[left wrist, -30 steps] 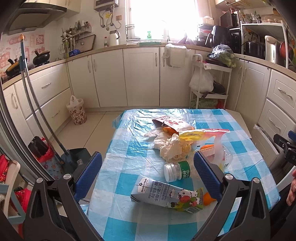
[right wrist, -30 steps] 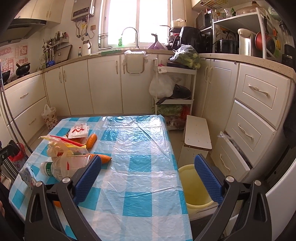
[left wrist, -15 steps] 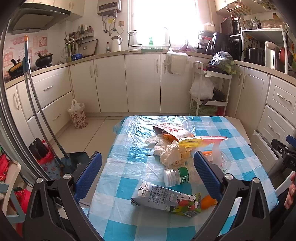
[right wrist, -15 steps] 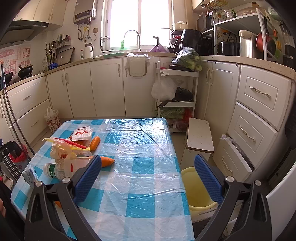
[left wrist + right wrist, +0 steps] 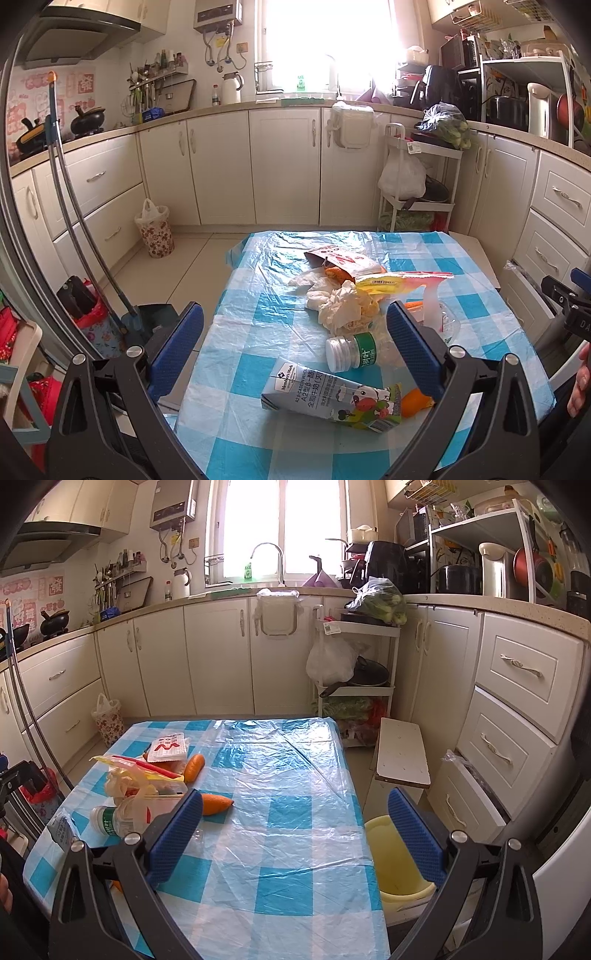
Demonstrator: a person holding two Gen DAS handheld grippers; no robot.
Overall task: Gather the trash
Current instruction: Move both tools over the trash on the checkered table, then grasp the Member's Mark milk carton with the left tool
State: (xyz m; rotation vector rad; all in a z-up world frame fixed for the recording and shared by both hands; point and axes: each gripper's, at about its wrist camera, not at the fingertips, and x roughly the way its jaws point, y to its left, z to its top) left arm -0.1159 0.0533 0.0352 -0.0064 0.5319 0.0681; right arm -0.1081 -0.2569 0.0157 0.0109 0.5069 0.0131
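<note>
both tools open, empty: left tool (image 5: 294, 345), right tool (image 5: 294, 830). trash heaped on bench (image 5: 258, 325): milk carton (image 5: 328, 397) nearest, bottle (image 5: 351, 356) just behind. yellow bin (image 5: 397, 864) beside bench. suggest: straddle carton across narrow side, close squarely, then lift.

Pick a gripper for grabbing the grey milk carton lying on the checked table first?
Left gripper: open, and the grey milk carton lies directly below its fingers. The right gripper faces bare tablecloth.
</note>
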